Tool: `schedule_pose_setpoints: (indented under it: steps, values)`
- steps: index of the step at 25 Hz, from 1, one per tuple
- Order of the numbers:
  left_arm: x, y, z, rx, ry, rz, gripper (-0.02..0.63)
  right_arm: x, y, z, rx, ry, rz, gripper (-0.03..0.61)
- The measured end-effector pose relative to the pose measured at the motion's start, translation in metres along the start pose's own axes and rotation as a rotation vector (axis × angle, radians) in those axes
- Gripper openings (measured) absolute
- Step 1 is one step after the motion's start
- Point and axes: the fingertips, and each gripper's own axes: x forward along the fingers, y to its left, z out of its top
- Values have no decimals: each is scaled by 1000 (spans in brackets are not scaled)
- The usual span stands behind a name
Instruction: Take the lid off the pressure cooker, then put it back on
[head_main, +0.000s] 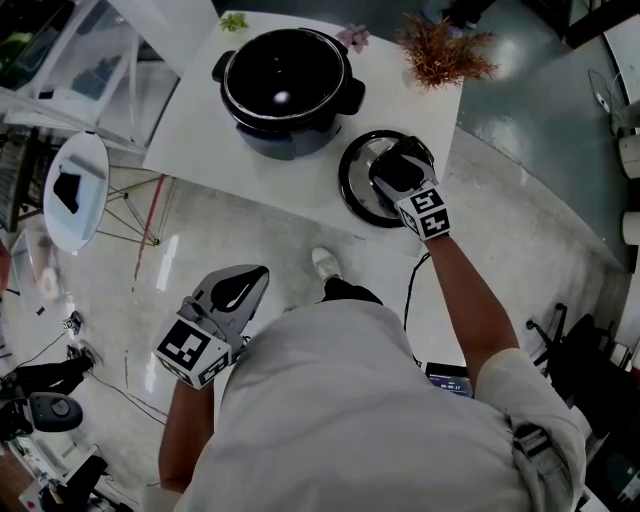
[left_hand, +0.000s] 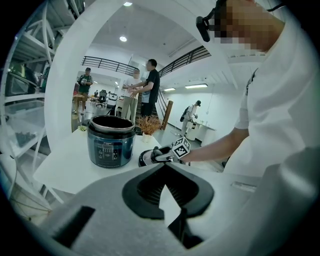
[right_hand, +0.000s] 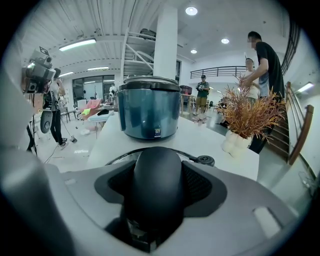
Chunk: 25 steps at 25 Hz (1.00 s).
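The dark blue pressure cooker (head_main: 285, 85) stands without a lid on the white table (head_main: 200, 130), its pot dark inside. The lid (head_main: 355, 185) lies flat on the table just right of the cooker, near the front edge. My right gripper (head_main: 398, 170) reaches down onto the lid and is shut on its black handle (right_hand: 156, 185), which fills the space between the pads. The cooker (right_hand: 149, 112) stands straight ahead of it. My left gripper (head_main: 258, 272) hangs low beside my body, off the table, shut on nothing. From there the cooker (left_hand: 111, 142) and the right gripper (left_hand: 160, 155) show ahead.
A dried rust-coloured plant (head_main: 440, 50) in a white pot (right_hand: 236, 142) stands at the table's far right. Two small flower pots (head_main: 233, 20) sit behind the cooker. A round white stool (head_main: 75, 190) and shelving stand at left. Several people (left_hand: 145, 90) stand far behind.
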Motion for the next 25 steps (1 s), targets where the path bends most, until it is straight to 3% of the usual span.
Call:
schedule_pose_setpoints:
  steps: [17, 25]
  values:
    - [-19, 3, -8, 3, -4, 14, 6, 0, -4, 1, 19, 26, -17, 293]
    - [-21, 1, -10, 13, -19, -15, 6, -32, -4, 24, 7, -2, -7, 293]
